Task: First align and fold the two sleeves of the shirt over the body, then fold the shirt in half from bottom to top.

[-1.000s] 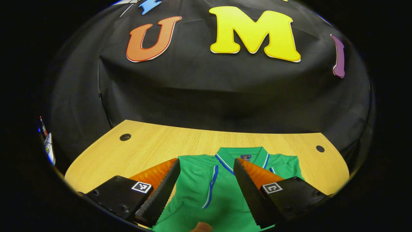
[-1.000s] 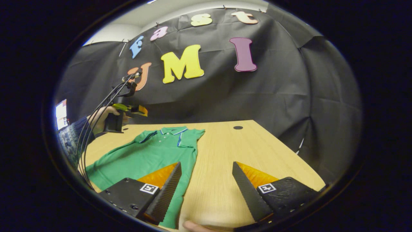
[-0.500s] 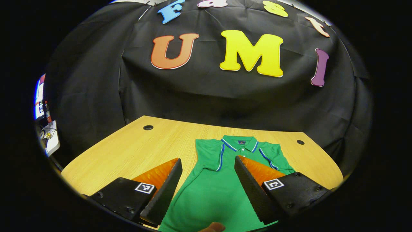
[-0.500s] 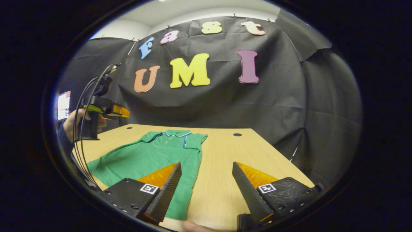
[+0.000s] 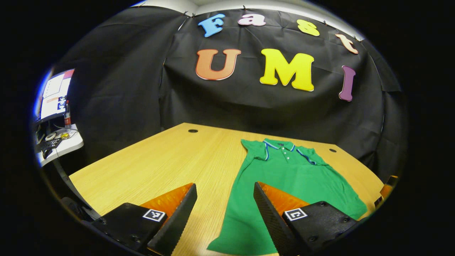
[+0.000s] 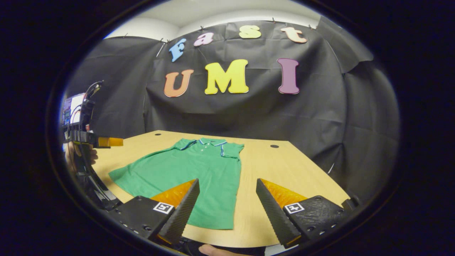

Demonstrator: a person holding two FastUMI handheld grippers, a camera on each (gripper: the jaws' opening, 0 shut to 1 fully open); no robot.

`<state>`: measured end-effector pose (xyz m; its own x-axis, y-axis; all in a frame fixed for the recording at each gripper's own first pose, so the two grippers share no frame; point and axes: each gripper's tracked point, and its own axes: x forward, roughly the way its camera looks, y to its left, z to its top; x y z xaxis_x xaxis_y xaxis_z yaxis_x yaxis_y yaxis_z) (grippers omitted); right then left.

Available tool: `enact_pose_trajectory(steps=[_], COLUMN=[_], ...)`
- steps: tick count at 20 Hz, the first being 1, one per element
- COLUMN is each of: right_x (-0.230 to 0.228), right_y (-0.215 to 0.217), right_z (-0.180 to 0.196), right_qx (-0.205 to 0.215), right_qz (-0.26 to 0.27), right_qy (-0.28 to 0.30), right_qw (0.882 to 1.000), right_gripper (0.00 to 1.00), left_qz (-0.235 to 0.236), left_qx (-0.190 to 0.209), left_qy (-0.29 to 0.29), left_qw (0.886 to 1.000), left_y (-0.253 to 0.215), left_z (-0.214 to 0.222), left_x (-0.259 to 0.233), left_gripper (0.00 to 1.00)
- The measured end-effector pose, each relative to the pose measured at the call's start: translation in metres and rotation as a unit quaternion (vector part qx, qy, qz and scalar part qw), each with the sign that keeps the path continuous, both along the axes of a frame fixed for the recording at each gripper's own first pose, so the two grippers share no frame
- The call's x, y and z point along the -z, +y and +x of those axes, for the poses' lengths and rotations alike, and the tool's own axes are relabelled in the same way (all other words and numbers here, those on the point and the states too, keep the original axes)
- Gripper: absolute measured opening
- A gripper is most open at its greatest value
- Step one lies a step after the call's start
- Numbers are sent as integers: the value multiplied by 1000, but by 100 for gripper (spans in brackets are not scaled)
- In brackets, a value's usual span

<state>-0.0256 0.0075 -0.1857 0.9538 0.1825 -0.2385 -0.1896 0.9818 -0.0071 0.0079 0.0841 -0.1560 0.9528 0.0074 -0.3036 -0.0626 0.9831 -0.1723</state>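
Note:
A green polo shirt [image 5: 284,174] lies flat on the wooden table [image 5: 160,160], collar at the far end, hem near the front edge. Both sleeves, trimmed in blue, lie folded in over the chest. My left gripper [image 5: 224,185] hovers open and holds nothing, low over the table at the shirt's near left corner. In the right gripper view the shirt [image 6: 192,170] is left of centre. My right gripper [image 6: 228,180] stands open and holds nothing above the shirt's near right corner. The left gripper [image 6: 103,142] shows there at far left, held by a hand [image 6: 76,156], off the shirt.
Cable holes dot the table's far side [image 5: 193,131] [image 5: 332,150] [image 6: 274,146]. A side desk with a monitor [image 5: 53,94] and small clutter stands beyond the table's left edge. Bare wood [image 6: 284,167] stretches right of the shirt. Cables [image 6: 87,170] hang from the left gripper.
Both grippers have drawn back toward the table's near edge and risen. The left one has swung left off the shirt. The shirt lies still, and both stay open.

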Motion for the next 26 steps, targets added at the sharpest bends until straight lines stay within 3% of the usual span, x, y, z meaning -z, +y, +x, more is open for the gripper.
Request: enact_pose_trajectory(steps=[3, 6, 10, 15, 19, 21, 22, 23, 24, 25, 26], right_x=[9, 24, 47, 77, 98, 97, 98, 99, 97, 98, 99], right_y=[0, 0, -1, 3, -2, 2, 2, 6, 10, 12, 15], right_z=[0, 3, 4, -1, 1, 5, 7, 7, 7, 9, 11], right_qx=[17, 31, 37, 32, 40, 40, 40, 32, 30, 31, 30], right_qz=[-9, -14, -18, -9, -3, 26, 14, 14, 20, 25, 31], right_qy=[-4, 11, 31, 74, 107, 115, 116, 118, 120, 123, 124], right_qw=[1000, 999, 999, 997, 993, 992, 992, 992, 992, 992, 991], right_gripper=[95, 95, 94, 95, 95, 95, 94, 93, 90, 77, 72], left_qz=[-10, -30, 1, 3, 20, 41, 51, 52, 52, 53, 50], left_qx=[6, 43, 57, 59, 49, 31, 29, 35, 39, 40, 40], left_qy=[-7, -16, -14, 41, 35, 52, 58, 64, 65, 65, 64], left_qw=[1000, 998, 998, 997, 998, 997, 997, 996, 996, 996, 996], left_y=[6, -13, -23, -29, -28, -20, -19, -22, -25, -26, -28], left_z=[-14, -17, -20, -23, -21, -21, -21, -19, -19, -17, -16], left_x=[11, 19, 34, 81, 80, 84, 83, 84, 84, 83, 82], left_gripper=[100, 100, 100, 100, 99, 90, 75, 68, 47, 40, 27])
